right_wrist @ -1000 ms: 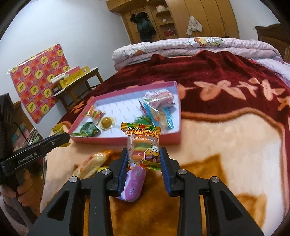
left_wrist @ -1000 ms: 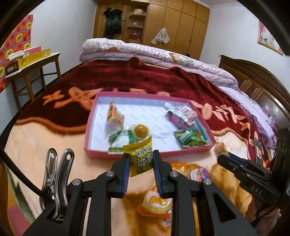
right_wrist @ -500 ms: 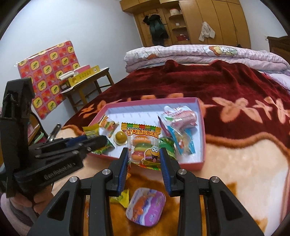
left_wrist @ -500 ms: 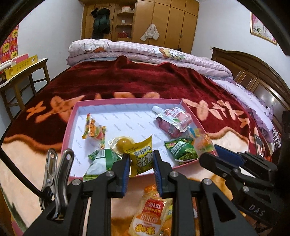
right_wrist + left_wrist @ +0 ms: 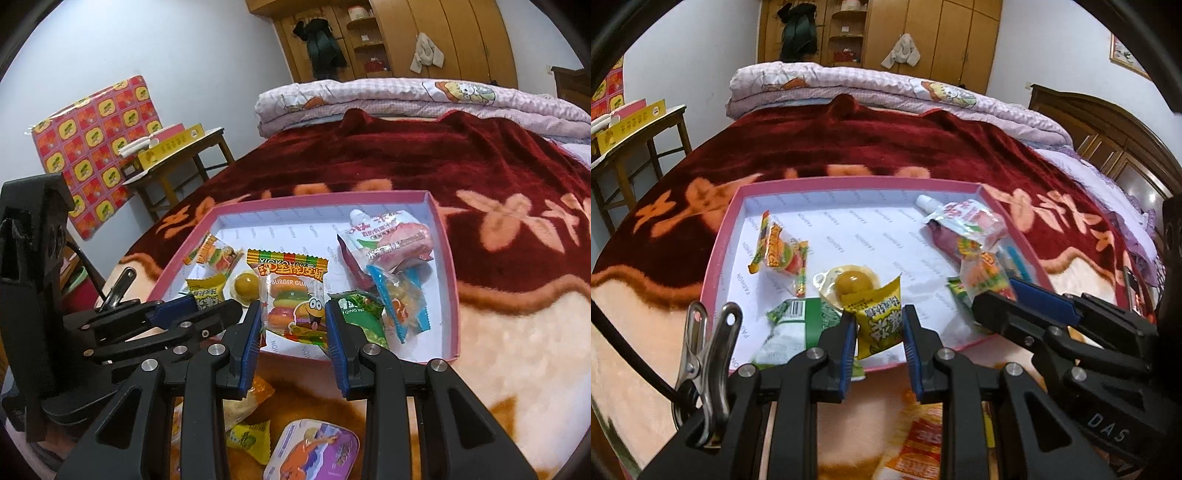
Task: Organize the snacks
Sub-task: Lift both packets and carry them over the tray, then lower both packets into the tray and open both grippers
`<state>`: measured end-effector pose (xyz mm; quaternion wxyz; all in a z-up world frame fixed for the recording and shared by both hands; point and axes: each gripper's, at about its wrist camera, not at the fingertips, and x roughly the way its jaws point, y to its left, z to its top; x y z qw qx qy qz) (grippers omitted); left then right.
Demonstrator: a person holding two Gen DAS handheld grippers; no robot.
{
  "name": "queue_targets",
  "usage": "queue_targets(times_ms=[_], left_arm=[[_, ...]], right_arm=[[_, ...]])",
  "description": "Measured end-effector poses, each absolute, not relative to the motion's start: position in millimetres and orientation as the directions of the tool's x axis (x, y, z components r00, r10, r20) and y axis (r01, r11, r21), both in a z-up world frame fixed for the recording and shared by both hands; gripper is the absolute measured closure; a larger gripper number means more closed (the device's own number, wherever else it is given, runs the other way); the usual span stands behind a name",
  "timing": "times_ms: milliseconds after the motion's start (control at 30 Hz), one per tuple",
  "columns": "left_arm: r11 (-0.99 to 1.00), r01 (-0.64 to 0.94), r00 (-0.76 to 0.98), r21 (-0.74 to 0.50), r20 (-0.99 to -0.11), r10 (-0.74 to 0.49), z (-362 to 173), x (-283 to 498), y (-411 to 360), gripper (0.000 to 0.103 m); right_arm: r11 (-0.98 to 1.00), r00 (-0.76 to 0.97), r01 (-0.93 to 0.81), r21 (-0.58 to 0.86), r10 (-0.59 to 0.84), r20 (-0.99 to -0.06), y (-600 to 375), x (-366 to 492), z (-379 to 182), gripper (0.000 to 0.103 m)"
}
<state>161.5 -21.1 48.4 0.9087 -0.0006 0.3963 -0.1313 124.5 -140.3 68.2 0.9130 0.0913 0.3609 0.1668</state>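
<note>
A pink-rimmed white tray (image 5: 731, 218) lies on the bed and holds several snacks: a burger gummy pack (image 5: 779, 253), a yellow jelly cup (image 5: 851, 282), a green packet (image 5: 798, 325) and a pink pouch (image 5: 964, 225). My left gripper (image 5: 880, 332) is shut on a yellow snack packet (image 5: 881, 323) over the tray's near edge. My right gripper (image 5: 294, 325) is shut on a burger gummy packet (image 5: 291, 295), held upright over the tray's (image 5: 448, 266) near edge. Each gripper shows in the other's view.
Loose snacks lie on the blanket in front of the tray: an orange packet (image 5: 919, 450), a purple tin (image 5: 314, 454), a yellow packet (image 5: 249, 441). A wooden side table (image 5: 173, 162) stands left of the bed. Folded quilts (image 5: 886, 92) lie at the far end.
Both grippers have moved forward with their packets, from over the blanket to over the tray's near edge. The two grippers have come closer together.
</note>
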Motion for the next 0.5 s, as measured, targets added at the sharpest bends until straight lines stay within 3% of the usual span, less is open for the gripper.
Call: queue_targets(times_ms=[500], left_arm=[[0.970, 0.228, 0.651, -0.083, -0.728, -0.216, 38.3, 174.7, -21.3, 0.078]], right_arm=[[0.935, 0.682, -0.236, 0.264, 0.352, -0.641, -135.7, 134.1, 59.9, 0.069]])
